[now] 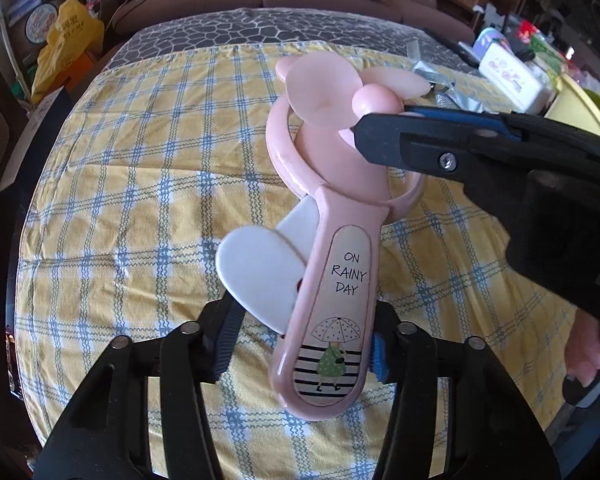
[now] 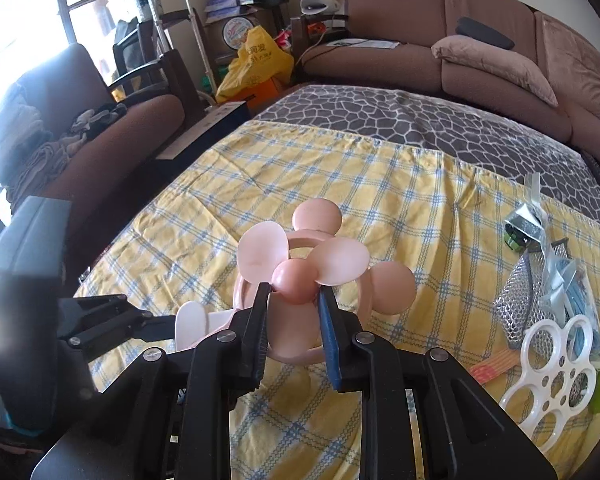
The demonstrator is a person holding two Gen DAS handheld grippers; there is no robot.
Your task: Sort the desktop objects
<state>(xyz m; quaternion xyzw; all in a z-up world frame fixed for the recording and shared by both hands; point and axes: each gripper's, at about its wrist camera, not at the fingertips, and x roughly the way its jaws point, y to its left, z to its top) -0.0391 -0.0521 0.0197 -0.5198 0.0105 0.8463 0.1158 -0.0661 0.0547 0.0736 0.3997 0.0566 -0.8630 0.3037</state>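
One pink hand-squeeze fan [image 1: 332, 264] is held above the yellow checked tablecloth [image 1: 132, 168]: left gripper [image 1: 300, 344] clamps its handle, right gripper [image 2: 294, 300] pinches its hub; mesh pouch [image 2: 528, 300] well apart.

Two close wrist views angled down along each tool, sharing the pink fan [image 1: 332, 264] and checked cloth [image 2: 400, 184].
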